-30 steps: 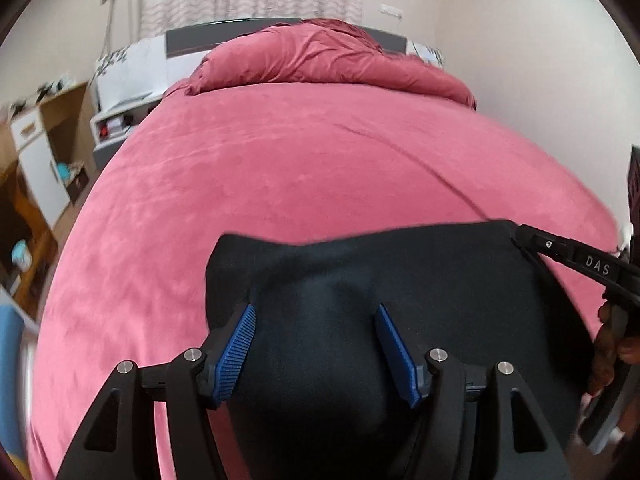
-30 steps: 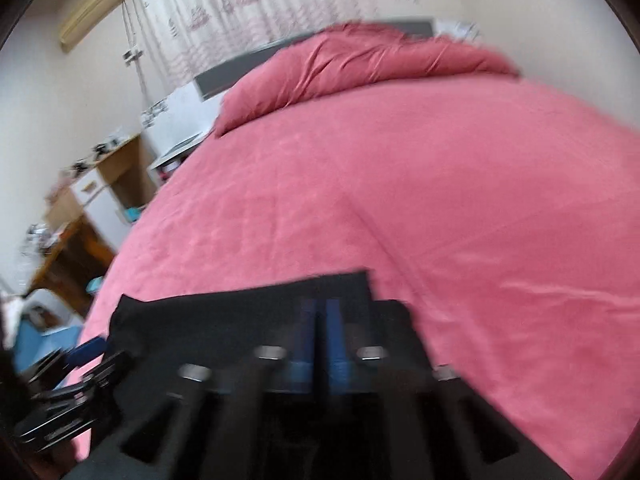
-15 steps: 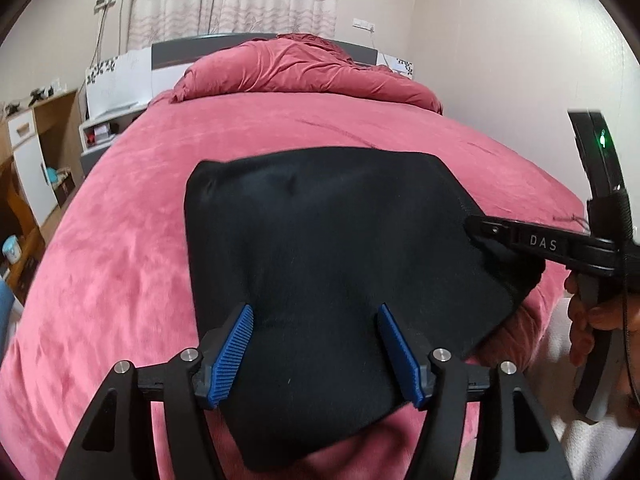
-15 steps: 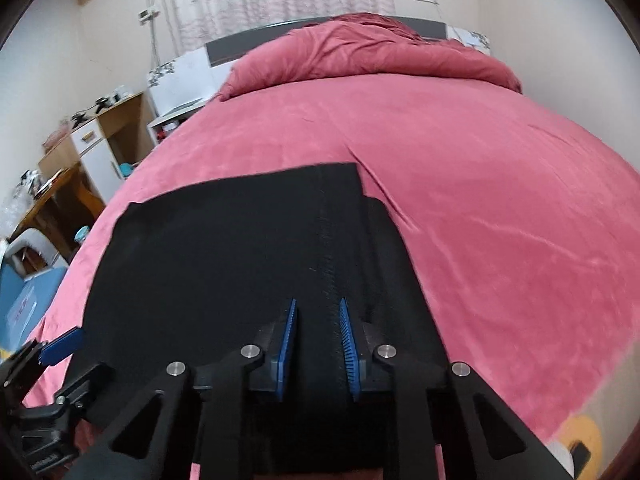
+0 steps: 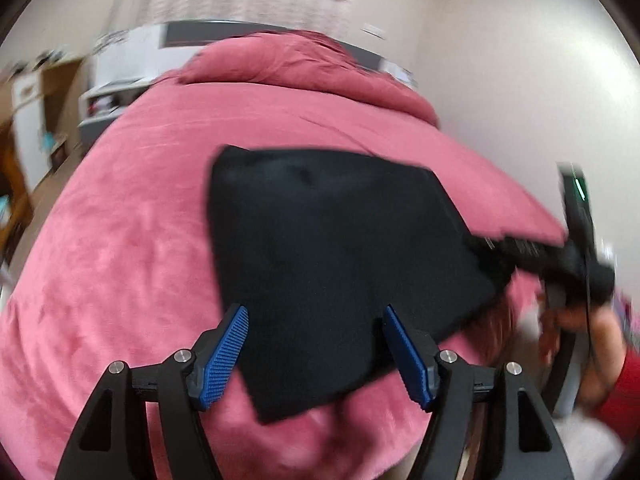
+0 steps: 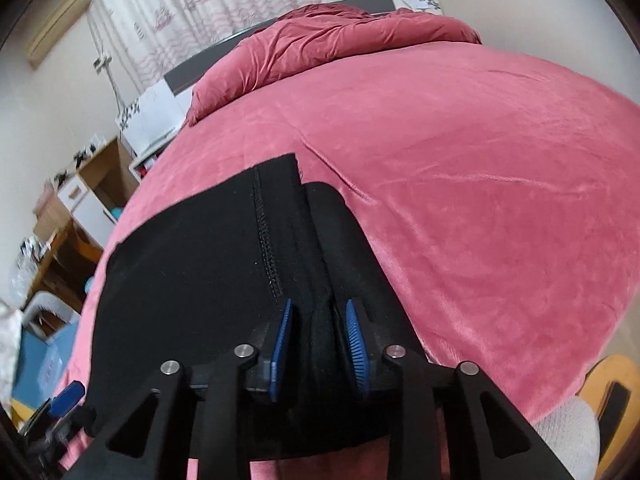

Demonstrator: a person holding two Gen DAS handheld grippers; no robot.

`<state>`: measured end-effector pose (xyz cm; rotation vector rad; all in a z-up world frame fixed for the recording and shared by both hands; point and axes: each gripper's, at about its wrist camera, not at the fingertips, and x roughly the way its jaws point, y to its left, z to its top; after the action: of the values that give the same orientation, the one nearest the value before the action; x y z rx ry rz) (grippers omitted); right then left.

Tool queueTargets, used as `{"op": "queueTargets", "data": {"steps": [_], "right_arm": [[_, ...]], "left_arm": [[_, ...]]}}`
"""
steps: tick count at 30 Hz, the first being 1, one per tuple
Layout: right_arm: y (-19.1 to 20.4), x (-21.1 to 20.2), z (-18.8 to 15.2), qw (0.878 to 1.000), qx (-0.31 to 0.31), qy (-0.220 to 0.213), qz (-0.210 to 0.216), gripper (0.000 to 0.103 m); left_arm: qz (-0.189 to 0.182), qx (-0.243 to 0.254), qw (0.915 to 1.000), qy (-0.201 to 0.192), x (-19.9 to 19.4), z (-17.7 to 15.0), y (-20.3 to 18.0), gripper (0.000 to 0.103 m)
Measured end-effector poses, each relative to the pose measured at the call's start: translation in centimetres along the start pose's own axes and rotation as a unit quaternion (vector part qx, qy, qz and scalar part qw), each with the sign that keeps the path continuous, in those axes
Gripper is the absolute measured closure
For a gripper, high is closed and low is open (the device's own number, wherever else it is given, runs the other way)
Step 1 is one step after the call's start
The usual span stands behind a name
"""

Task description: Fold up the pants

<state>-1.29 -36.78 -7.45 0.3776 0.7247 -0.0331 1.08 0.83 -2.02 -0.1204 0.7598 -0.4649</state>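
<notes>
The black pants (image 5: 332, 264) lie folded into a flat stack at the near edge of the pink bed (image 5: 132, 240). My left gripper (image 5: 316, 344) is open and empty, just above the stack's near left edge. In the right wrist view the pants (image 6: 200, 272) spread out ahead, with a stitched seam running up the middle. My right gripper (image 6: 318, 340) is shut on a thick fold of the pants at their near right edge. It shows in the left wrist view (image 5: 492, 246) at the stack's right corner.
A bunched pink duvet (image 6: 328, 40) lies at the head of the bed by the grey headboard. Wooden shelves and drawers (image 6: 80, 196) stand left of the bed, with a blue box (image 6: 36, 364) on the floor. A wall runs along the bed's right side.
The pants were carried forward and laid down on the bed in the first half second. Since then my left gripper has drawn back a little. My right gripper's jaws have parted slightly around the fold.
</notes>
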Motion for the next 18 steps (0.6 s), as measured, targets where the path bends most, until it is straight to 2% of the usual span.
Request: {"op": "queueTargets", "data": {"steps": [3,4,7,9,11,14,18], "right_arm": [[0.9,-0.5,0.4,1.000,-0.014,-0.001,0.006,0.039],[1.3,-0.5,0.7,1.000,-0.022,0.002,0.007,0.034],[2.7,-0.3,1.4,0.998,-0.069,0.011,-0.001,0.033],[2.9,0.2,1.8,0.995,-0.093,0.024,-0.006,0.025],[2.8,0.8,2.5,0.993,-0.108,0.035,-0.017,0.023],[2.1,1.5,3.4,0.993,-0.108,0.051,-0.020,0.019],[1.3,2.0,4.2,0.993,-0.102,0.062,-0.013,0.017]], "left_arm": [[-0.005,-0.054,0.9985,0.001,0.1,1.3,2.4,0.032],[-0.007,-0.072,0.9974,0.003,0.5,1.7,3.3,0.031],[-0.009,-0.100,0.9945,0.031,2.2,2.7,4.8,0.028],[-0.020,-0.124,0.9900,0.064,3.9,3.3,5.8,0.028],[-0.038,-0.143,0.9857,0.082,5.1,3.5,6.3,0.027],[-0.049,-0.154,0.9832,0.085,6.1,4.0,6.6,0.026],[-0.070,-0.138,0.9839,0.091,7.0,4.4,6.0,0.024]]}}
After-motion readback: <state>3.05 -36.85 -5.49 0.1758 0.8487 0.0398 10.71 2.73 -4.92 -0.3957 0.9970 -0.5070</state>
